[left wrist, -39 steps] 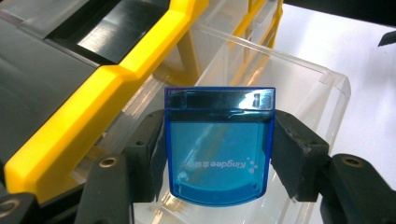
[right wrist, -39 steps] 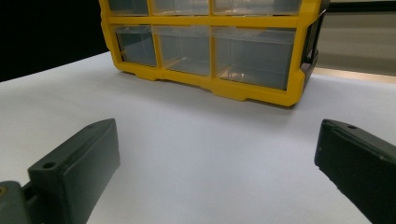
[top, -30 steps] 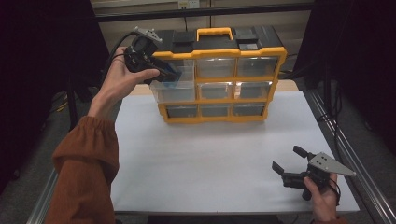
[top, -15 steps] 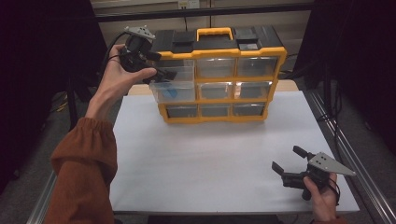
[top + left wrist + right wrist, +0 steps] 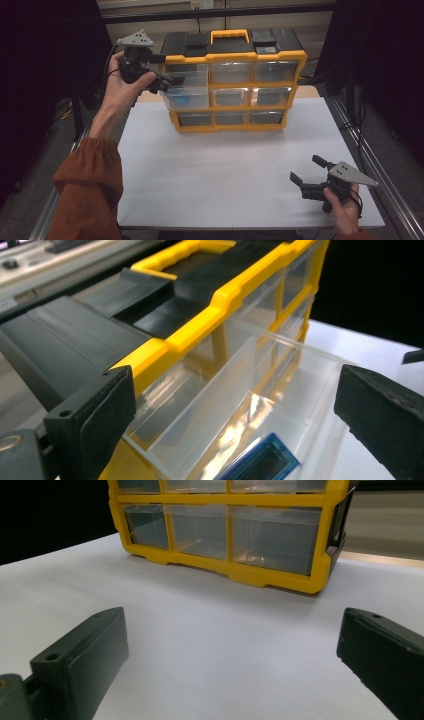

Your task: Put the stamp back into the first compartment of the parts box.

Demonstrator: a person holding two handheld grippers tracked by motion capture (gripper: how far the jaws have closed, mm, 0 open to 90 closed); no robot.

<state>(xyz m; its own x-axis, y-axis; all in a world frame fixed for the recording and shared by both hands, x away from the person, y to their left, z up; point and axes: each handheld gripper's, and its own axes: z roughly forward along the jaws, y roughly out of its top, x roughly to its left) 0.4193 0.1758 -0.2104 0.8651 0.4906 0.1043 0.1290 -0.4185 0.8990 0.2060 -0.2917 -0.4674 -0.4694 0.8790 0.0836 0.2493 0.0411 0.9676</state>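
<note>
White table (image 5: 200,175) | organizer (image 5: 235,85) top-left drawer (image 5: 187,90) out, blue item (image 5: 260,462) inside | left gripper (image 5: 156,70) spread above it | right gripper (image 5: 307,172) spread, idle | drawer unclosed.

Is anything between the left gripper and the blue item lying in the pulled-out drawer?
Nothing visible blocks it. The left gripper, jaws open, hangs over the open top of the pulled-out clear drawer, and the blue item lies uncovered on the drawer floor below. The right gripper is apart, low over the white table.
</note>
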